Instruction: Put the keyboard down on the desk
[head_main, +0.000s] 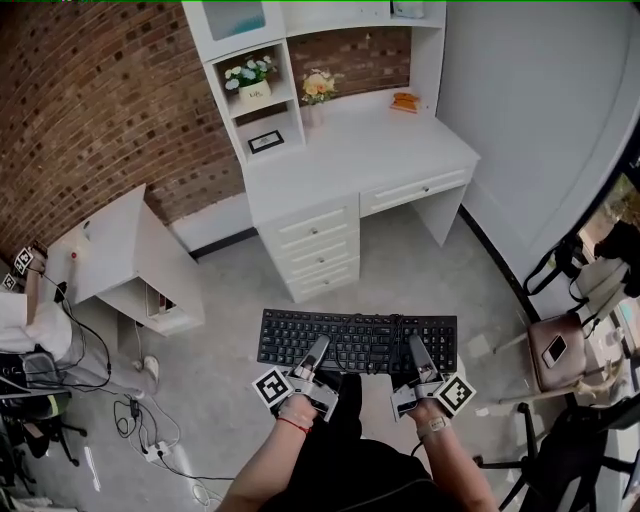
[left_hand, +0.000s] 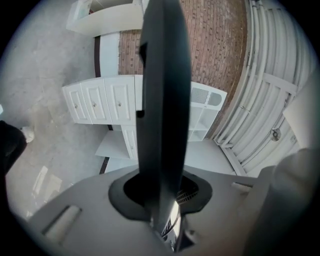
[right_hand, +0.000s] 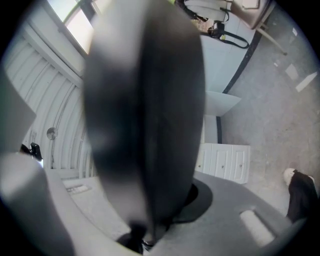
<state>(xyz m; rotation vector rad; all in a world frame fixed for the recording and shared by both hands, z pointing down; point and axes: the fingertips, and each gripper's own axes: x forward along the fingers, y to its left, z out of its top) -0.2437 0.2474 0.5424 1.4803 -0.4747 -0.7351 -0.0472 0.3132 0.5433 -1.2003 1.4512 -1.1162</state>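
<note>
A black keyboard (head_main: 358, 340) hangs level in the air over the grey floor, in front of the white desk (head_main: 350, 150). My left gripper (head_main: 316, 352) is shut on its near edge left of the middle. My right gripper (head_main: 419, 352) is shut on the near edge further right. In the left gripper view the keyboard (left_hand: 162, 100) stands edge-on as a dark slab clamped between the jaws of the left gripper (left_hand: 162, 205). The right gripper view shows the keyboard (right_hand: 150, 115) as a blurred dark slab, pinched low down by the right gripper (right_hand: 147, 225).
The desk has a drawer stack (head_main: 315, 250), a shelf unit with flower pots (head_main: 250, 78) and an orange item (head_main: 405, 101) on top. A low white side table (head_main: 110, 255) and floor cables (head_main: 140, 420) lie left. A chair with a phone (head_main: 555, 350) stands right.
</note>
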